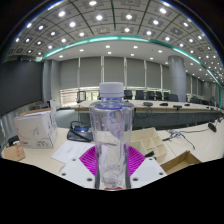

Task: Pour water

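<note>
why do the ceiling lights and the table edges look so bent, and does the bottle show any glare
Gripper view: the wide-angle lens bows the ceiling lights and the table into arcs. The clear water bottle, held between the pink-padded fingers, stands straight in the middle, with pale reflections down its side rather than strong glare; the room behind shows softly through it.

I class premises as office conference room. Long curved meeting table point(150, 106) spans far side, dark chairs point(148, 96) ranked behind it. Ceiling point(110, 20) carries rows of recessed spotlights plus teal light strip point(120, 40) following curve. Tall windows with pale curtains point(95, 72) line far wall. Near worktop point(195, 140) holds white carton point(35, 128) at left, loose papers point(72, 150), brown cardboard point(150, 140) at right.
</note>
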A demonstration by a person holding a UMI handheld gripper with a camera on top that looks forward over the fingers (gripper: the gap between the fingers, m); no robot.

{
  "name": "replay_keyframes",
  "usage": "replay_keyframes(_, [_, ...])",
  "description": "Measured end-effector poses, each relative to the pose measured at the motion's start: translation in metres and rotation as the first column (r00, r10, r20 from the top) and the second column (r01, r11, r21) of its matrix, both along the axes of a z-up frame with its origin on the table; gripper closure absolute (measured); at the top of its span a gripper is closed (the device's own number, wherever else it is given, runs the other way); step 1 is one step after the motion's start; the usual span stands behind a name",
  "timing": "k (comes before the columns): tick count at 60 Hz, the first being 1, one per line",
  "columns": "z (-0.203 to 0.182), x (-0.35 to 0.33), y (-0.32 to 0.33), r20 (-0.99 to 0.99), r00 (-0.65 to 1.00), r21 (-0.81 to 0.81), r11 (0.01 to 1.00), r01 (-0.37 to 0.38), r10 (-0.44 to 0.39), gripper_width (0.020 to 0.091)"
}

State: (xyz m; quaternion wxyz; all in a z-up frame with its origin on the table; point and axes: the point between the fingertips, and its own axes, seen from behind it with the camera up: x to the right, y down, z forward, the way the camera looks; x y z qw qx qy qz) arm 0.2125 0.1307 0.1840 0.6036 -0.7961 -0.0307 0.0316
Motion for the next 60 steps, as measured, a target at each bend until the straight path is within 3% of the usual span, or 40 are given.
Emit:
replay_keyframes(15, [-0.092, -0.003, -0.009, 0.051, 0.999, -0.105, 0.994, -0.005, 0.01, 0.0758])
replay_keyframes(24, [-0.102, 0.0, -0.014, 0.039, 0.999, -0.085, 0.996, 0.013, -0.01, 0.0728])
replay_keyframes(34, [-0.105, 0.005, -0.021, -0.001, 0.999, -0.111, 0.993, 0.044, -0.045, 0.0549])
replay_keyframes(40, [-0.105, 0.004, -0.031, 0.011, 0.999, -0.159, 0.986, 0.051, -0.05, 0.0228])
replay_keyframes(42, [-0.102, 0.005, -0.036, 0.02, 0.998, -0.166, 0.984, 0.059, -0.056, 0.0259])
replay_keyframes(60, [-0.041, -0.012, -0.117, 0.109, 0.985, -0.244, 0.957, 0.16, -0.137, 0.0248])
